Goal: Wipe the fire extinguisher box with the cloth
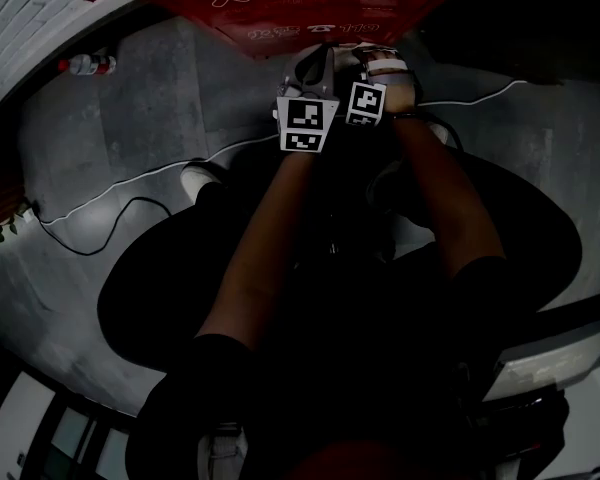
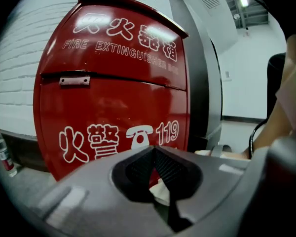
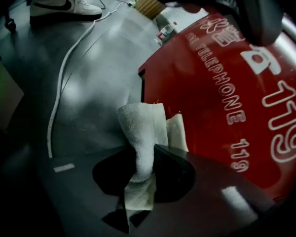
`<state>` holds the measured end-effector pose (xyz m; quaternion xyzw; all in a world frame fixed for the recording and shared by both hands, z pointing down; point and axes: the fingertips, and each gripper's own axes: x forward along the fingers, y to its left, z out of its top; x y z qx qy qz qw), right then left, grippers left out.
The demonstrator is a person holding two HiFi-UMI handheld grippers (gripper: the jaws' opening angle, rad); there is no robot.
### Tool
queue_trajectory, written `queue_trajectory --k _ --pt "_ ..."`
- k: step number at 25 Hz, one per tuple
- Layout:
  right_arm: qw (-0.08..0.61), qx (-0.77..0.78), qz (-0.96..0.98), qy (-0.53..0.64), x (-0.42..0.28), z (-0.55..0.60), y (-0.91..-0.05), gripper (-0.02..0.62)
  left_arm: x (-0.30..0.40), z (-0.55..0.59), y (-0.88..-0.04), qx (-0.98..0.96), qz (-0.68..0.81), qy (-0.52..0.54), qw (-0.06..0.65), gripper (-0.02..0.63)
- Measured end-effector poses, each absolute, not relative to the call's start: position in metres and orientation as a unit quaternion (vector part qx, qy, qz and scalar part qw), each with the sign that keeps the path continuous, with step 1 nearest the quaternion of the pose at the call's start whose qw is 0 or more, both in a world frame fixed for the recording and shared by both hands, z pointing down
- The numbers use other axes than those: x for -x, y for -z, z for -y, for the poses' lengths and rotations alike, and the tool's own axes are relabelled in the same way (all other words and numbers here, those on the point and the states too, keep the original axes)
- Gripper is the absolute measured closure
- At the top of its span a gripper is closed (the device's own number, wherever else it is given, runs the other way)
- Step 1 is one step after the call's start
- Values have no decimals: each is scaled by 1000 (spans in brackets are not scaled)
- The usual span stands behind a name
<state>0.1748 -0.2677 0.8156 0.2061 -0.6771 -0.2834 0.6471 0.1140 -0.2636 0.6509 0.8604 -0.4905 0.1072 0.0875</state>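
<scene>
Cloth (image 3: 139, 127), white and crumpled, sits clamped in right tool (image 3: 142, 154) beside red box (image 3: 222, 102); left tool (image 2: 154, 149) pinched shut.

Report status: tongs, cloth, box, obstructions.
Right tongs shut on cloth, beside fire extinguisher box. Left tongs shut, facing box front. Nothing blocking.

Grey floor (image 1: 160, 98). My white shoe (image 1: 202, 176) on it; white cable (image 1: 150, 173) trails just beside. Bottle (image 1: 88, 65) near brick wall (image 1: 20, 8).

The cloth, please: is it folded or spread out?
Folded: the cloth stands bunched in a thick wad, pinched between the right gripper's jaws.
</scene>
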Motion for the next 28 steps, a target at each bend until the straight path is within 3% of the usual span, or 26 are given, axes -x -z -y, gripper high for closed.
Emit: queue_trajectory --k 5,15,28 --pt "654 -199 688 245 -173 263 -812 502 -108 261 -641 -860 493 -107 81 606" --pt "599 -235 693 326 -136 234 -698 502 -65 257 -565 -839 536 -57 67 606" --pt "442 -390 680 436 -114 230 -424 500 -36 265 -421 -851 525 8 19 606"
